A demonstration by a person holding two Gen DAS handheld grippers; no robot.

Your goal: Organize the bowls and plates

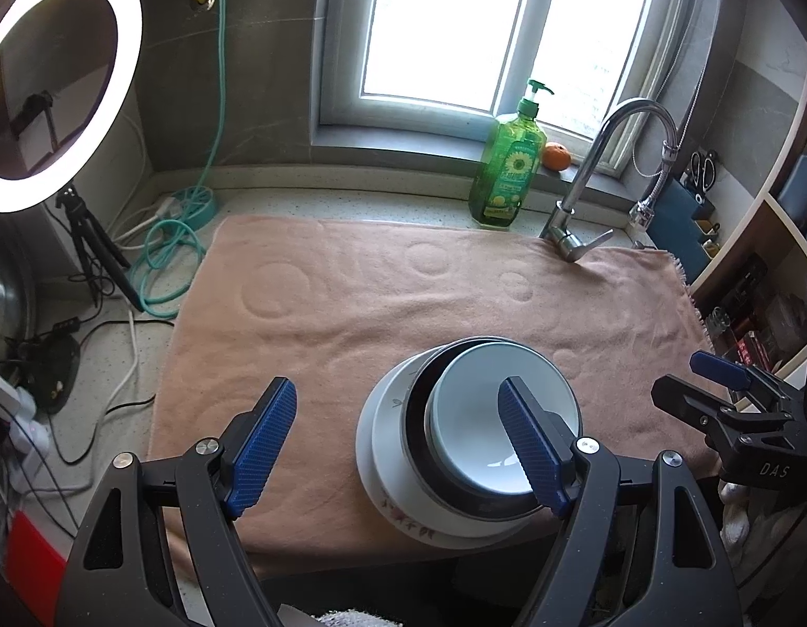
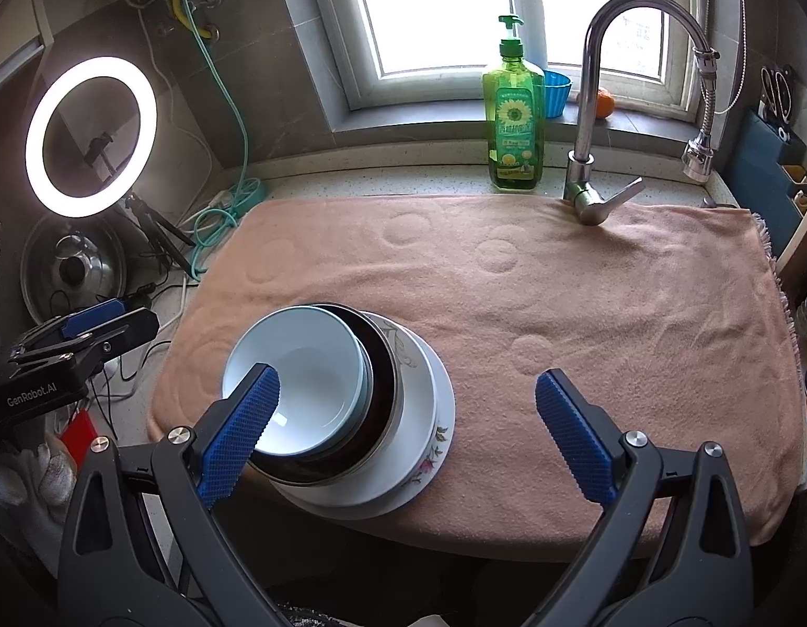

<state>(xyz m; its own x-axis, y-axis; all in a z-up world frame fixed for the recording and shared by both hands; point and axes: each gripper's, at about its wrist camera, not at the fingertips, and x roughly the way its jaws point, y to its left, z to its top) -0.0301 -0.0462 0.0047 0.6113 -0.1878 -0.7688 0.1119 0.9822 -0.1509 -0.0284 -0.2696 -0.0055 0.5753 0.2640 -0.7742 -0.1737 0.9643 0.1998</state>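
A stack of dishes stands on the near part of a pink towel [image 1: 351, 313]: a white flowered plate [image 1: 382, 449] [image 2: 429, 418] at the bottom, a dark bowl [image 1: 416, 418] [image 2: 382, 381] on it, and a pale blue bowl [image 1: 482, 418] [image 2: 299, 366] on top. My left gripper [image 1: 395, 389] hovers open over the stack's left side, and its right finger overlaps the pale bowl in this view. My right gripper [image 2: 407, 377] hovers open over the stack's right side, its left finger crossing the bowl's rim. Each gripper also shows at the edge of the other's view, the right gripper [image 1: 691, 381] and the left gripper [image 2: 116, 324].
A green soap bottle [image 1: 503, 177] [image 2: 513, 130] and a faucet [image 1: 581, 193] [image 2: 586, 104] stand behind the towel [image 2: 560, 287]. An orange [image 1: 556, 155] and a blue cup [image 2: 557, 91] sit on the sill. At the left are a ring light [image 1: 130, 36], cables and a pot lid [image 2: 74, 271].
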